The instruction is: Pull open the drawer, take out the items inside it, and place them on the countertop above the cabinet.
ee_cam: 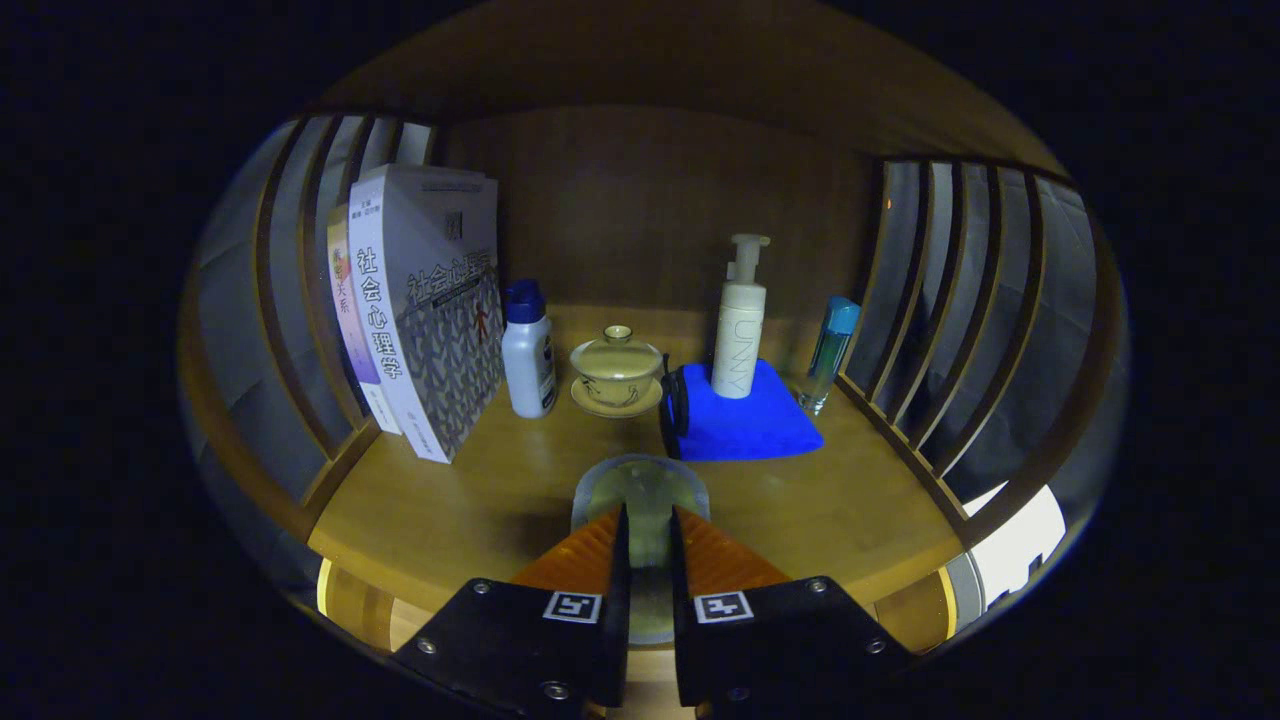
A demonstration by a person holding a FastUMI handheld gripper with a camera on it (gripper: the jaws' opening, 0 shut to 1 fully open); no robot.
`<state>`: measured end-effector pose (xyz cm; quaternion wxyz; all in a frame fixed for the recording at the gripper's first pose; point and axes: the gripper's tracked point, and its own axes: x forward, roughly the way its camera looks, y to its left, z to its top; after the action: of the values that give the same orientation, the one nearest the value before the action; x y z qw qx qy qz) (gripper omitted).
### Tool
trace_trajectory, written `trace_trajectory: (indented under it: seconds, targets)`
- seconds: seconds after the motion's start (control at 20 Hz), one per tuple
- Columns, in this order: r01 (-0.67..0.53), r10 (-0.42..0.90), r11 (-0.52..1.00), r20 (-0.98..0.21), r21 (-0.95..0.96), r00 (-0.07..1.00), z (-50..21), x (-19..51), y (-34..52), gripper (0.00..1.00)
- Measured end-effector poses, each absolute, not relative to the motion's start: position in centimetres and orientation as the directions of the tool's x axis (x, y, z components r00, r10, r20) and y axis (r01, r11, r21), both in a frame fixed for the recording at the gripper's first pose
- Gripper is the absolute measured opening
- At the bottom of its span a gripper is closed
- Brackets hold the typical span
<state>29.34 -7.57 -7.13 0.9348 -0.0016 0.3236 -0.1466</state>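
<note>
The gripper (649, 535) pinches a clear glass jar (640, 495) between nearly closed fingers just above the countertop (440, 500), a hard, slick, breakable thing, probably light, that looks best held squarely across its body.

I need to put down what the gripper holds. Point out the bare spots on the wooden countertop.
The gripper is shut on a pale glass cup. The wooden countertop is bare in front, between the standing books and the folded blue cloth, and right of the fingers. The back row is crowded: white blue-capped bottle, lidded teacup, pump bottle, blue-capped glass tube.
</note>
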Motion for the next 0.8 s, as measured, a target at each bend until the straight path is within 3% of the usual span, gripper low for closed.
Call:
trace_trajectory:
  seconds: [0.15,0.5,0.8]
  targets:
    - [0.276,-0.280,0.956,-0.595,-0.101,0.753,-7.3,29.2,-8.1,0.25]
    - [0.296,-0.294,0.951,-0.534,-0.083,0.793,-5.9,27.1,-7.6,0.65]
    - [0.344,-0.335,0.937,-0.421,-0.057,0.843,-2.3,21.6,-7.5,0.69]
